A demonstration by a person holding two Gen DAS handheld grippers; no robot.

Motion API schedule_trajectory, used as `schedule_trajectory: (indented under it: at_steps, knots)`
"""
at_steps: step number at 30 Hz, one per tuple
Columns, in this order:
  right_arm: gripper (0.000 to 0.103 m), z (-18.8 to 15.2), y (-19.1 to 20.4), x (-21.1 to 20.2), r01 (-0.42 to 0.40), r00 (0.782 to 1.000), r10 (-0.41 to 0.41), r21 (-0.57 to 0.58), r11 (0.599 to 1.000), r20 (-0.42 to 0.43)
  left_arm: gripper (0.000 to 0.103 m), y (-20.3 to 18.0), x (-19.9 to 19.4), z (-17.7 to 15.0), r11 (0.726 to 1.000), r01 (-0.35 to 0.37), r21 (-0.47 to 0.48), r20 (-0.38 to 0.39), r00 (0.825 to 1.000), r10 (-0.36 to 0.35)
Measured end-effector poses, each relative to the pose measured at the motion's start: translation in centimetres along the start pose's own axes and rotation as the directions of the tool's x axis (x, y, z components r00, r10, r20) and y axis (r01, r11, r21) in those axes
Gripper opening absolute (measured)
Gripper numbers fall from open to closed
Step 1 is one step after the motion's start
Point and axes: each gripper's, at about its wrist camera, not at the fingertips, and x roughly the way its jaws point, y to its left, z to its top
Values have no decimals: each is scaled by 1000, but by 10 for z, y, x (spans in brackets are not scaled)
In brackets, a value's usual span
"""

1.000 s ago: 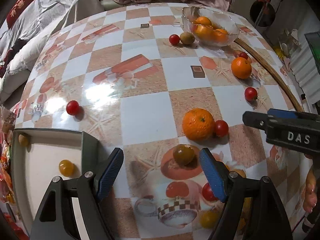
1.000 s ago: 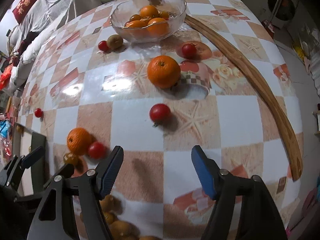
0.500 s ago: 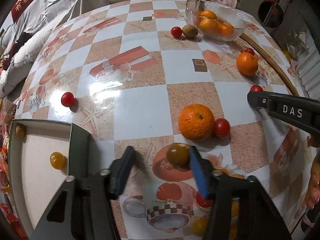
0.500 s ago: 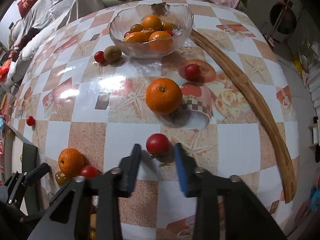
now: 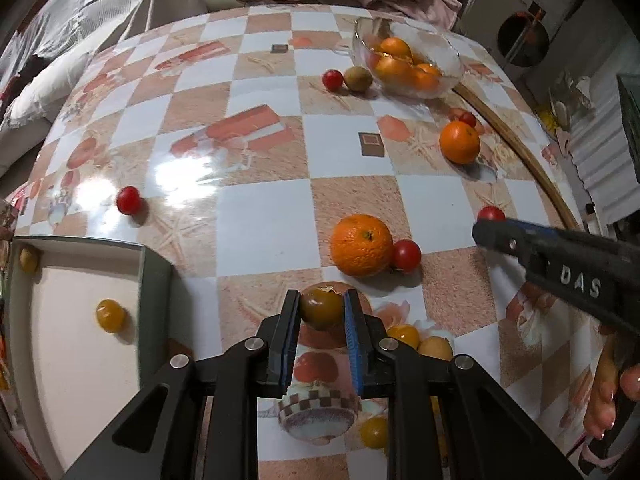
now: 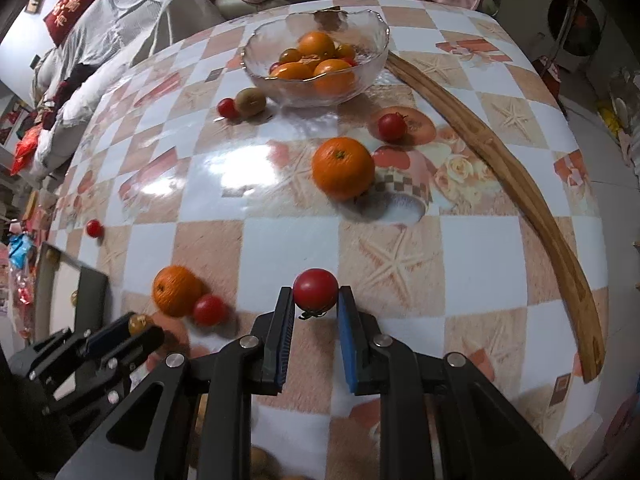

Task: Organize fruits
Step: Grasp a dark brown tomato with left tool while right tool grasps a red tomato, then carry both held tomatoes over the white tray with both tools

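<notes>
My left gripper (image 5: 321,308) is shut on a brownish-green tomato (image 5: 321,307) at the table's near side, just in front of an orange (image 5: 361,245) and a red tomato (image 5: 406,255). My right gripper (image 6: 315,300) is shut on a red tomato (image 6: 315,289) resting on the table. A glass bowl (image 6: 372,60) with oranges and small tomatoes stands at the far side. A grey tray (image 5: 154,280) at the left holds a yellow tomato (image 5: 110,315).
Loose on the table are another orange (image 6: 343,168), red tomatoes (image 6: 392,126) (image 5: 129,200), and a kiwi (image 6: 250,100) beside a red tomato (image 6: 227,107). A curved wooden strip (image 6: 520,184) lies along the right. Yellow tomatoes (image 5: 404,336) lie near my left gripper.
Both grippers moved forward and closed: the left onto the brownish-green tomato, the right onto the red tomato.
</notes>
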Motion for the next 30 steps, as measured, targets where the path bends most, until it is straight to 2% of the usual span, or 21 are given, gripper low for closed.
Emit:
schedule_trajectory:
  at_steps: [15, 23, 30]
  knots:
    - [23, -13, 34, -27, -45, 999, 46, -52, 998, 8, 23, 32, -40, -8, 999, 0, -38, 58, 998, 2]
    - [23, -13, 76, -33, -73, 997, 75, -115, 991, 10, 23, 67, -57, -16, 996, -21, -85, 81, 996, 28]
    - [23, -10, 125, -32, -105, 994, 107, -184, 977, 3, 23, 112, -70, -29, 987, -58, -148, 94, 993, 72]
